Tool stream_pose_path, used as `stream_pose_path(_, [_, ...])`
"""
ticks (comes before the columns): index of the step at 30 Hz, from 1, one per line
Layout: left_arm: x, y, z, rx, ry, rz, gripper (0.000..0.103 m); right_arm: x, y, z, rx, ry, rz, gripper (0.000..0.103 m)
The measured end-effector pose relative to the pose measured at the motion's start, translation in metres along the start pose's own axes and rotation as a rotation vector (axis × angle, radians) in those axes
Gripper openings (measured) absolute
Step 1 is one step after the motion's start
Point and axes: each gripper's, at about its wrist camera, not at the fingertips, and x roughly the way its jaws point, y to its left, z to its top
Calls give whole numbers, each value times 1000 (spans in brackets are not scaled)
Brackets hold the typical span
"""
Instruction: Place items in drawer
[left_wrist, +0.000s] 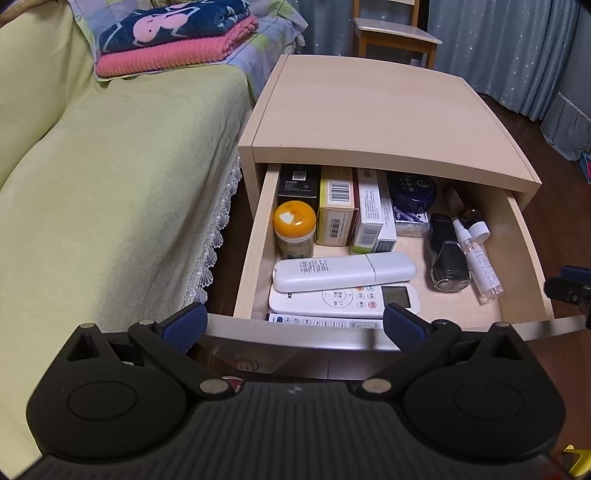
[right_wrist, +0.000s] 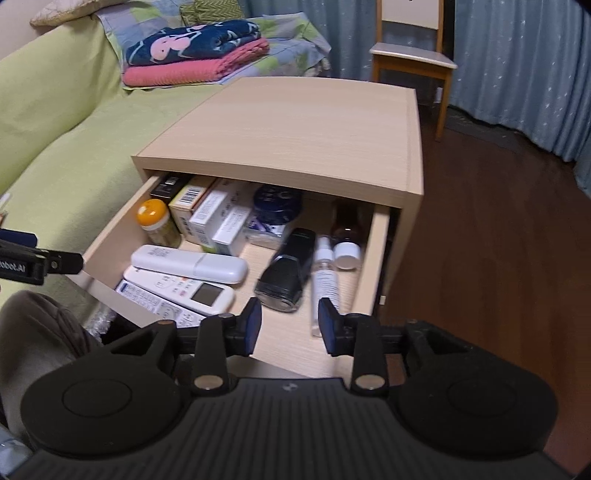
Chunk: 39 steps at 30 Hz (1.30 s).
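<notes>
- My left gripper (left_wrist: 293, 325): jaws spread wide, empty, above the pale wooden drawer (left_wrist: 255, 236).
- My right gripper (right_wrist: 290, 325): jaws parted, empty; clear spray bottle (right_wrist: 325, 280) at 12 o'clock.

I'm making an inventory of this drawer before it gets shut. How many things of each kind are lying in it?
Remote controls: 3
Boxes: 3
Orange-lidded jar: 1
Dark blue round tin: 1
Black shaver: 1
Clear spray bottle: 1
Brown bottle with white cap: 1
Total: 11, though things hidden further back cannot be ruled out.
</notes>
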Motion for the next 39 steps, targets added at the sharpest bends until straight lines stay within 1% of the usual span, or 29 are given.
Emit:
stream_pose_path(3, [0,3,-2,12,1,5,102,-6,-2,-3,-10,0,-23,35])
stream_pose_path(5, [-1,4,-4,32,-3,15,102,-15,-3,-7,-14,-11,-34,42])
stream_pose_path(7, [-2,8,-8,54,-9,20,102,-25,-6,-11,-18,-31,-42,44])
stream_pose_path(9, [-1,16,-13,65,-5,26,102,-37,-10,-18,-24,-54,-42,49])
stream_pose_path(11, [-1,24,-18,76,-1,32,102,-40,-15,-24,-28,-48,-42,56])
stream_pose_path(16, [2,42,-28,97,10,45,102,-42,-27,-41,-33,-22,-41,57])
stream_pose_path(25, [25,51,-30,107,45,-18,102,-44,-49,-69,-41,25,-37,57])
stream_pose_path(29, [33,47,-31,141,54,-23,102,-32,-47,-72,-29,43,-27,57])
stream_pose_path(33, [38,46,-29,148,54,-35,101,-21,-45,-78,-6,55,-19,57])
stream_pose_path(39, [43,42,-27,164,50,-46,98,-16,-41,-80,-16,58,-19,57])
